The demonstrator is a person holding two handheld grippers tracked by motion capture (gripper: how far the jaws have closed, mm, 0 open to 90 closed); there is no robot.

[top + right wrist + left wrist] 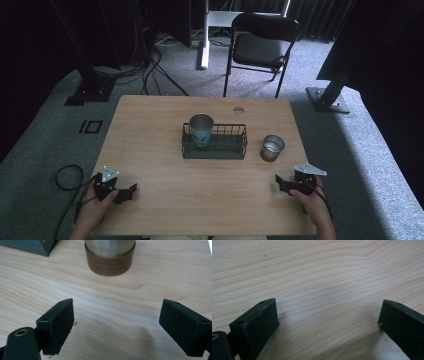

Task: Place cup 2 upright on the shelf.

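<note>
Basket (214,148) w/ teal cup (201,129) upright inside; steel cup (272,147) beside; both hand-held grippers (329,317) (116,322) released, jaws apart

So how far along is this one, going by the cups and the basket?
One step looks done: a teal cup stands upright in the wire basket. Nothing is in hand; the left claw and right claw rest open near the table's front edge. Probably left: the steel cup beside the basket, nearest the right claw.

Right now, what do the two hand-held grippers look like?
Both are black. The left hand-held gripper and right hand-held gripper each carry a grey three-cornered plate on top. Blocky black jaws have small screw holes. A black cable trails from the left one.
</note>
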